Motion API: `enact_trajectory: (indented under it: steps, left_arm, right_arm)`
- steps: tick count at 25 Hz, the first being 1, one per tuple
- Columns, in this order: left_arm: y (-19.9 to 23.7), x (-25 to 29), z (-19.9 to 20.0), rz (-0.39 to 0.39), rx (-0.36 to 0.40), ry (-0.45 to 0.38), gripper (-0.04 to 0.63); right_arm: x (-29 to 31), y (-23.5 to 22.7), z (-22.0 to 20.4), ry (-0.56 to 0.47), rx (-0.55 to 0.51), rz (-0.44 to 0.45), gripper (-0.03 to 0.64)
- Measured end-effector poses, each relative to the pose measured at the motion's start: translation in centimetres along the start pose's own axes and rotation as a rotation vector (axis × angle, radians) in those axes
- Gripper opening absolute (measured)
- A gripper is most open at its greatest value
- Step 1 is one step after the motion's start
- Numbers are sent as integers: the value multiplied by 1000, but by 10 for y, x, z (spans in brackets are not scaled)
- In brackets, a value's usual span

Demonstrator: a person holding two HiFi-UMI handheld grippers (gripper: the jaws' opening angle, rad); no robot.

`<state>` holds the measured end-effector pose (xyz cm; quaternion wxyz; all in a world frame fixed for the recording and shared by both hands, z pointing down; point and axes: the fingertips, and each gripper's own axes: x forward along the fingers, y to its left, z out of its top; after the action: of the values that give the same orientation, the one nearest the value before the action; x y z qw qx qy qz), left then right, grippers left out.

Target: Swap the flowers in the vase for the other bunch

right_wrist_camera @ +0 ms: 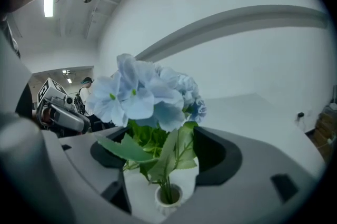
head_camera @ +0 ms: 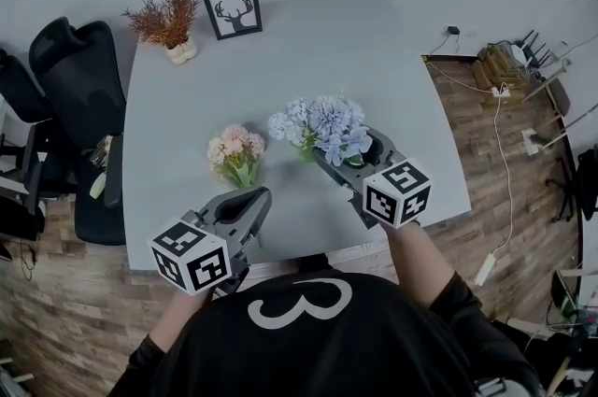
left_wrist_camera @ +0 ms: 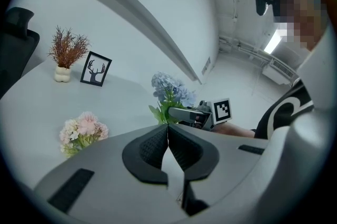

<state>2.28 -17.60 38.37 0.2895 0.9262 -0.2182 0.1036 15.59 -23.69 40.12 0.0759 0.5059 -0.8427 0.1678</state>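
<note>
Blue hydrangeas (head_camera: 322, 129) stand in a small white vase (right_wrist_camera: 168, 195) on the grey table (head_camera: 187, 106). My right gripper (head_camera: 329, 154) is open, its jaws wide on either side of the vase and stems, and the pads show no contact with them. In the right gripper view the blue flowers (right_wrist_camera: 145, 94) fill the middle, between the jaws of the right gripper (right_wrist_camera: 158, 136). The pink bunch (head_camera: 234, 151) lies on the table to the left. My left gripper (head_camera: 254, 202) hangs just in front of the pink bunch, shut and empty. The left gripper (left_wrist_camera: 168, 128) sees both the pink bunch (left_wrist_camera: 81, 132) and the blue flowers (left_wrist_camera: 169, 92).
At the table's far left corner stand a dried reddish plant in a white pot (head_camera: 170, 17) and a framed deer picture (head_camera: 234, 10). Black office chairs (head_camera: 65, 73) crowd the table's left side. Cables and a power strip (head_camera: 500, 92) lie on the wooden floor at right.
</note>
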Motion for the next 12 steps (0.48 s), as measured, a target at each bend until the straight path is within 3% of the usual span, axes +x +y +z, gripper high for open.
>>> enact_trajectory:
  steps: [8, 12]
  left_arm:
    - [0, -6, 3, 5, -3, -22, 12]
    - [-1, -8, 6, 2, 5, -27, 12]
  right_arm:
    - [-4, 8, 2, 0, -38, 1, 254]
    - [-6, 13, 5, -3, -65, -3, 162]
